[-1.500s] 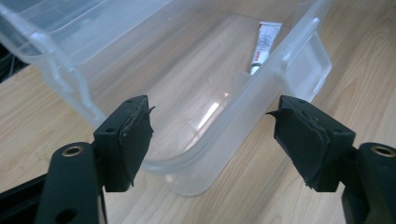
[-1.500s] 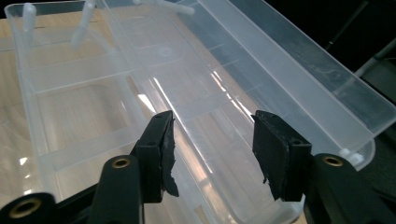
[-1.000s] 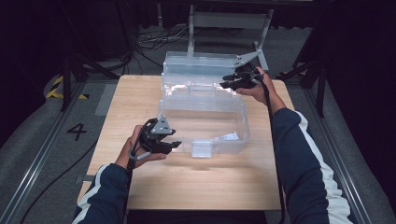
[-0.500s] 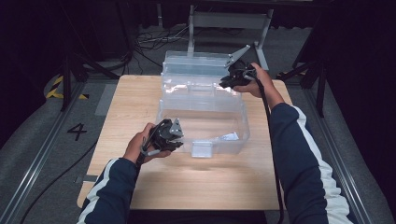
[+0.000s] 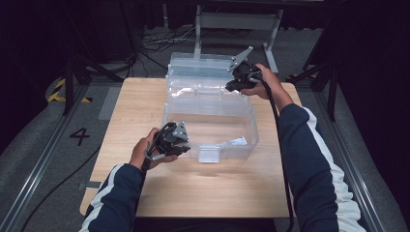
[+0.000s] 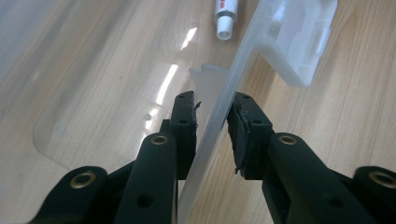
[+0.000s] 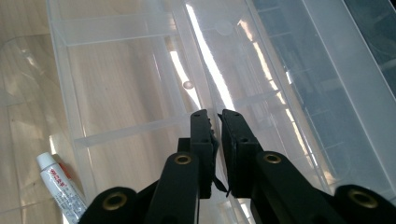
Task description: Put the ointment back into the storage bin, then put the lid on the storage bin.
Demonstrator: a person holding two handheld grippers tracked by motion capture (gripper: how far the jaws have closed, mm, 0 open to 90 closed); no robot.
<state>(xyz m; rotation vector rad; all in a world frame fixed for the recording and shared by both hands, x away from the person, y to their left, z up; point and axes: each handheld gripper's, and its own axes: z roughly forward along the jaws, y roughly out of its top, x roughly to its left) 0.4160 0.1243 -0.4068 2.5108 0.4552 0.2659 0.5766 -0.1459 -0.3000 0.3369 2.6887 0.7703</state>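
A clear plastic box (image 5: 252, 129) stands open on the wooden table (image 5: 203, 193), its lid (image 5: 198, 63) folded back. A clear compartment tray (image 5: 203, 94) rests across the box's far half. My left gripper (image 5: 185, 145) is at the box's near left corner. Its jaws have just been closing and now clamp the box's front wall (image 6: 243, 56) between the pads of the left gripper (image 6: 212, 105). My right gripper (image 5: 231, 87) is at the far right, and the right gripper (image 7: 215, 116) has just closed on the tray's thin rim (image 7: 205, 60). A small white tube (image 5: 237, 141) lies on the box floor.
The box's white latch (image 6: 299, 42) sticks out from the front wall, right of my left jaws. The white tube (image 7: 60, 186) lies below the tray. Bare table surface runs along the front and left. A metal stand (image 5: 237, 21) and cables (image 5: 154, 43) sit on the floor behind the table.
My left gripper shifted right onto the box's front wall and its jaws narrowed. The right gripper edged slightly left and up at the tray and its jaws came together.
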